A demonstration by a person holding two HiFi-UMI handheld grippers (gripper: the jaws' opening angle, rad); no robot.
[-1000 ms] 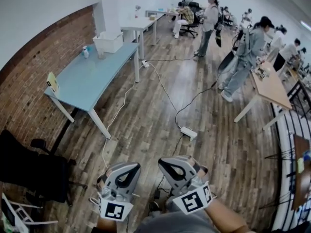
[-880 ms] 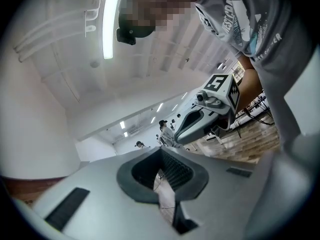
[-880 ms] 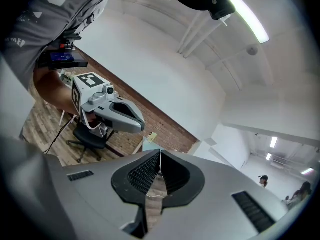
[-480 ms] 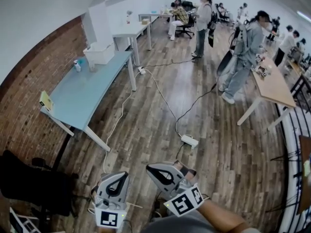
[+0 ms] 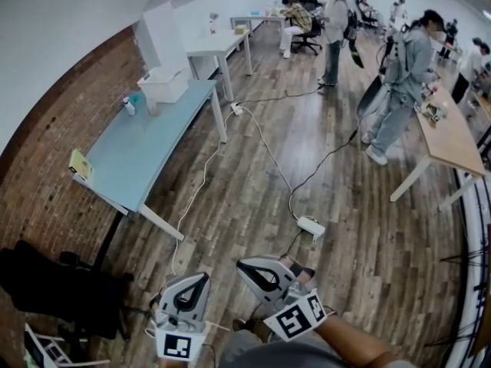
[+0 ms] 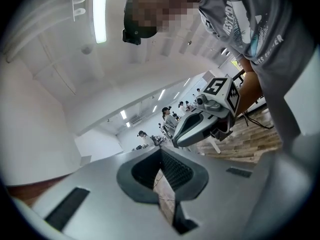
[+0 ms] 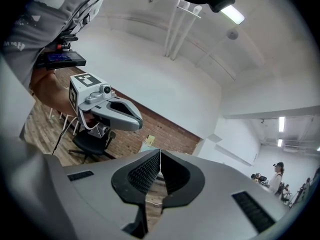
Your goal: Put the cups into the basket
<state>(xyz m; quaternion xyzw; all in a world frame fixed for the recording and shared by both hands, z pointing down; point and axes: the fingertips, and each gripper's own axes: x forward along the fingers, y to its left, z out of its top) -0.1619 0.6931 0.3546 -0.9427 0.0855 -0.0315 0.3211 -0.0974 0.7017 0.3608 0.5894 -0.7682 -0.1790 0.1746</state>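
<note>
No cup or basket can be made out for certain in any view. Low in the head view, my left gripper (image 5: 201, 277) and right gripper (image 5: 241, 264) are held side by side above the wood floor. Both are shut, with nothing between their jaws. In the left gripper view the left gripper (image 6: 161, 152) points up past the right gripper's body (image 6: 200, 124). The right gripper (image 7: 160, 153) looks toward the brick wall, with the left gripper's body (image 7: 112, 111) beside it. A white bin (image 5: 165, 85) stands at the far end of the light blue table (image 5: 138, 152).
A small bottle (image 5: 130, 106) and a yellow card (image 5: 79, 164) are on the blue table. A black office chair (image 5: 54, 286) sits at the lower left. A white cable runs across the floor to a power strip (image 5: 311, 227). Several people stand by the wooden table (image 5: 449, 136).
The head view has shifted a little, and both grippers sit slightly lower in the frame. Both stay shut and hold nothing.
</note>
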